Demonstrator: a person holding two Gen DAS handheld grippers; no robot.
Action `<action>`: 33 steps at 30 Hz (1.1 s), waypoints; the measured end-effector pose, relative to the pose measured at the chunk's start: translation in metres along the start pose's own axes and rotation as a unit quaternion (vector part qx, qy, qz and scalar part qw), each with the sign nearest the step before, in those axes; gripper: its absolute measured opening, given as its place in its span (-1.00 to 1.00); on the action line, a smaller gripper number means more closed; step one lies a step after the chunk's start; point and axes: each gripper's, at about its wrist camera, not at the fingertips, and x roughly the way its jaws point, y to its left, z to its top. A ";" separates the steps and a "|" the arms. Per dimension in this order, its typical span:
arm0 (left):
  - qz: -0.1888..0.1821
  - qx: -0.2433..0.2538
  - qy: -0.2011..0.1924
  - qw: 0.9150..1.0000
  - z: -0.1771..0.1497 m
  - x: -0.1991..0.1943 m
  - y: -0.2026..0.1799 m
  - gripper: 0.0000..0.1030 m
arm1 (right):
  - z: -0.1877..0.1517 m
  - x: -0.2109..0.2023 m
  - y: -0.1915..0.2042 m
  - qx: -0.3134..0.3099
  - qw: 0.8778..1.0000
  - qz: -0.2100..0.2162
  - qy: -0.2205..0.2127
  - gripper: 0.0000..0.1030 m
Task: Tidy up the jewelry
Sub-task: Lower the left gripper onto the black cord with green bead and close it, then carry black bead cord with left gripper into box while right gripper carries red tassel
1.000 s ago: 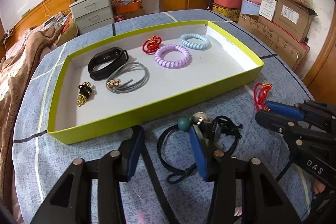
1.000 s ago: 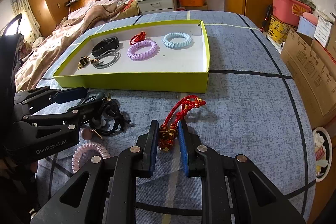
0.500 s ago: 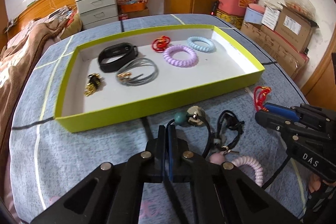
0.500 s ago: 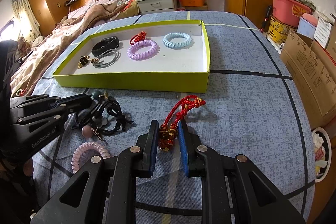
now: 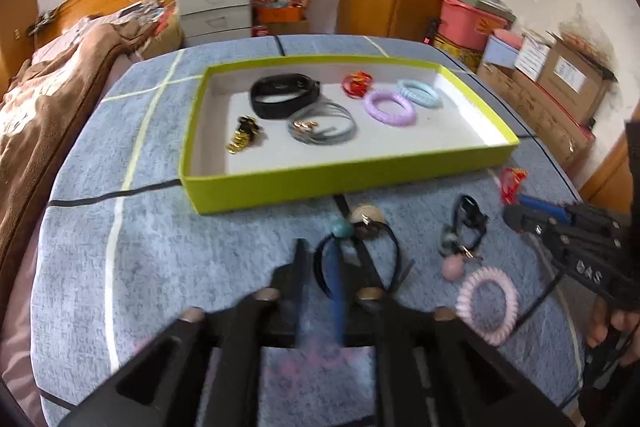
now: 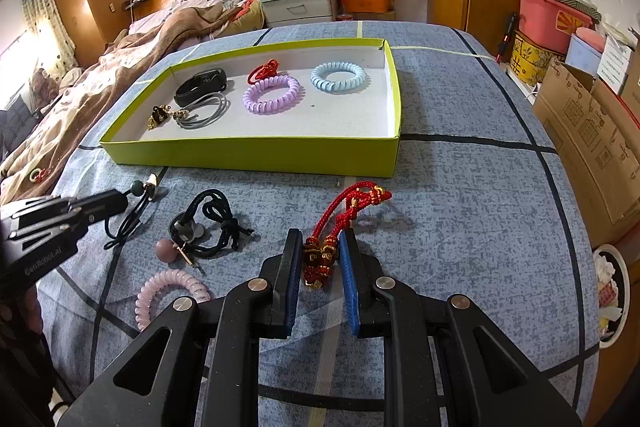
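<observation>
Roughly, by item:
Left gripper (image 5: 332, 259): motion-blurred, jaws just reopened, straddling black cord with teal bead (image 5: 341, 228), not pinching.
Right gripper (image 6: 319, 257): clenched on red cord bracelet (image 6: 352, 207); charm end half-hidden.
Green tray (image 6: 256, 153): beyond both.

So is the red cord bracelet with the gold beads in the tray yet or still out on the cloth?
Out. The red cord bracelet lies on the blue cloth in front of the green tray, its beaded end between the right gripper's pads.

Three coil hair ties are counted: purple (image 6: 271, 93), blue (image 6: 338, 77) and pink (image 6: 170, 293). Two red cord bracelets (image 6: 352, 205) (image 6: 263, 70), one black band (image 6: 200, 87), one tray (image 6: 248, 153) are seen.
</observation>
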 end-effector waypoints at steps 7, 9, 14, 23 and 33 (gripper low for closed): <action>-0.032 0.023 0.009 0.999 0.009 0.015 -0.009 0.04 | 0.000 0.000 0.002 -0.003 1.000 -0.004 0.000 -0.62; -0.016 0.033 0.005 0.999 0.013 0.020 -0.013 0.04 | 0.000 0.001 0.002 -0.003 1.000 -0.004 0.000 -0.62; 0.012 0.062 0.003 0.998 0.017 0.028 -0.024 0.04 | 0.000 0.001 0.002 -0.004 1.000 -0.005 0.000 -0.62; -0.001 0.072 0.004 0.997 0.015 0.024 -0.028 -0.74 | -0.001 0.001 0.003 -0.006 1.000 -0.007 0.001 -0.62; -0.024 0.050 -0.006 0.998 0.019 0.007 -0.019 -0.74 | 0.000 -0.004 -0.001 -0.001 1.000 0.008 -0.006 -0.65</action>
